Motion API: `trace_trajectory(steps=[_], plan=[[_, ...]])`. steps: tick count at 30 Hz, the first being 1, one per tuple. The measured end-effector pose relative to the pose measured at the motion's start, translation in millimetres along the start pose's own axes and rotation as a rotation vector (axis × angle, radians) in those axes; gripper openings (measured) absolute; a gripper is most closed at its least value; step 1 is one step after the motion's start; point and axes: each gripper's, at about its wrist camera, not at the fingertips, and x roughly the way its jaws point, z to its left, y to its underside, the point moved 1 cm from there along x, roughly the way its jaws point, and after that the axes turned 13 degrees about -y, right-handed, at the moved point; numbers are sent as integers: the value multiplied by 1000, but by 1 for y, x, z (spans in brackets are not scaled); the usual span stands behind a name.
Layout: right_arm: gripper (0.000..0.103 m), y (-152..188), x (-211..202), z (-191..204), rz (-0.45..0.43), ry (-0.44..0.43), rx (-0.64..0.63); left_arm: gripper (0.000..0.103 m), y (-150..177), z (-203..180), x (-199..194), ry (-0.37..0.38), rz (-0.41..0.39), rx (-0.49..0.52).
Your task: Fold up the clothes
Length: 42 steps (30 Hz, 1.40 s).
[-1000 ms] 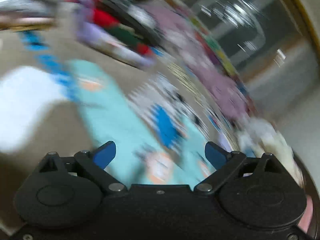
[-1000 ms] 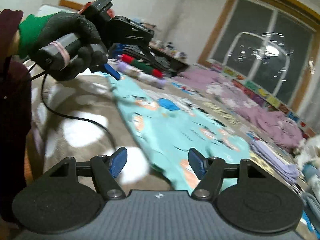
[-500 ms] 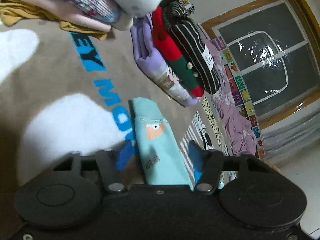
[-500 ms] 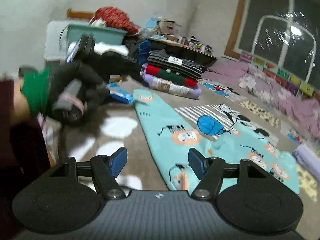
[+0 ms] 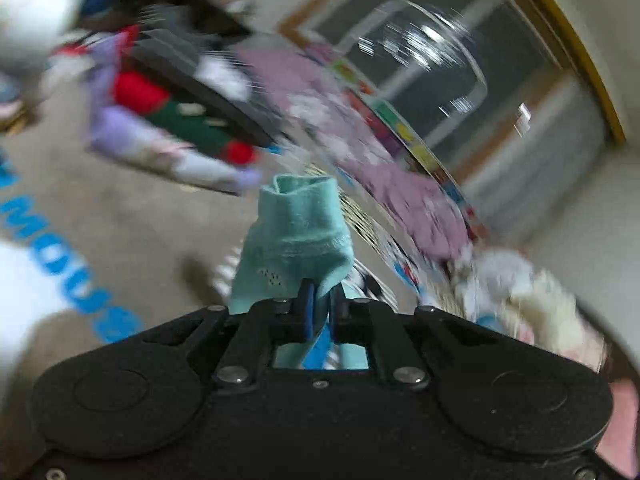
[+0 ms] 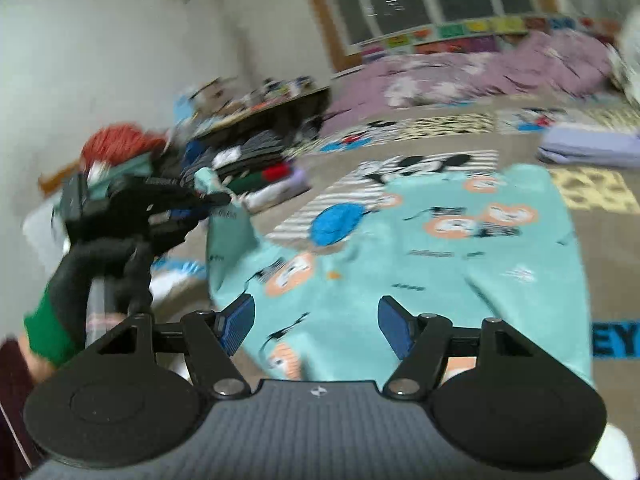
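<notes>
Turquoise garment (image 6: 460, 248) lies spread across the centre of the right wrist view; its cuff (image 5: 298, 236) is pinched in the closed left gripper (image 5: 321, 312). The right gripper (image 6: 316, 320) is wide open, holding nothing.

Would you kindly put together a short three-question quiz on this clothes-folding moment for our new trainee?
1. True or false: the left gripper is shut on a sleeve cuff of the teal pyjama top.
2. The right gripper is: A) open above the top, B) shut on it, C) out of view.
3. Fill in: the top lies spread on a printed ____.

Key: 1 true; 2 A; 3 blanket.
</notes>
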Motion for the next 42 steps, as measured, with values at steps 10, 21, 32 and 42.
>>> trace_trajectory(steps=[10, 21, 32, 42], plan=[[69, -7, -57, -67, -198, 10, 293, 5, 81, -108, 24, 55, 96, 421], [73, -13, -34, -84, -140, -32, 377, 54, 81, -100, 16, 151, 153, 451], [73, -20, 32, -67, -41, 93, 405, 103, 15, -20, -36, 30, 37, 226], [52, -13, 60, -88, -106, 234, 553, 85, 23, -21, -28, -64, 75, 398]])
